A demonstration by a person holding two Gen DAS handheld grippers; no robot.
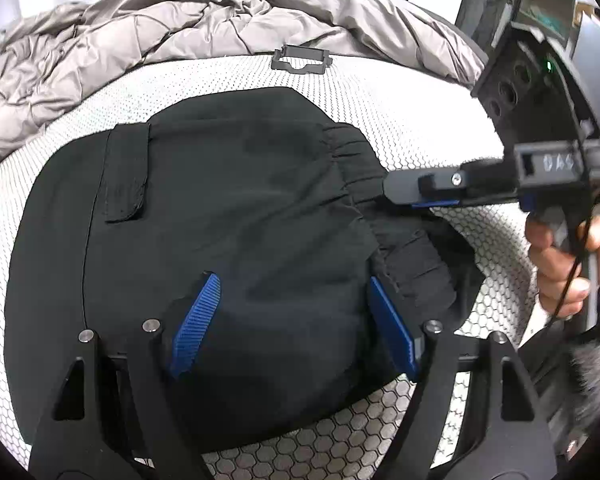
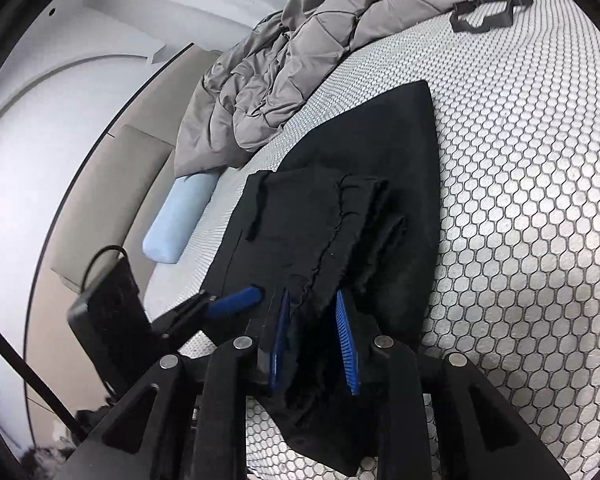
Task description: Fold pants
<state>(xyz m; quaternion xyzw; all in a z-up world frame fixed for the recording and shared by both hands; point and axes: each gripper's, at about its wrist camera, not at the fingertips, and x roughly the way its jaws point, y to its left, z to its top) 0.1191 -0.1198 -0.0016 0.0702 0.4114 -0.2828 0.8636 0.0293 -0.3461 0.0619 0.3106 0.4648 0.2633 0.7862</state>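
Although the pants (image 1: 228,248) already lie in a compact black stack on the bed (image 1: 380,92), the waistband end is not settled yet. The stack sits on the honeycomb cover, with the grey quilt (image 1: 140,40) bunched well beyond it and a small dark frame (image 1: 300,60) lying apart near the quilt.

The left tool (image 1: 292,320) hangs wide over the near edge of the stack, its blue pads spread either side of flat cloth and gripping nothing. The right tool (image 2: 312,340) stands narrow, with a ridge of the gathered waistband between its pads; from its own view the cloth fills the gap, though I can't tell for sure that the pads press it.

What the next move turns on, I'd say, is this: the stack's long axis runs away from the right tool toward the quilt, and the elastic waistband lies on the right hand's (image 1: 564,268) side, directly at that tool's tip. So the right hand is the nearer one to the loose end. The left tool looks placed to steady the body of the stack while the right tidies or carries that edge over.
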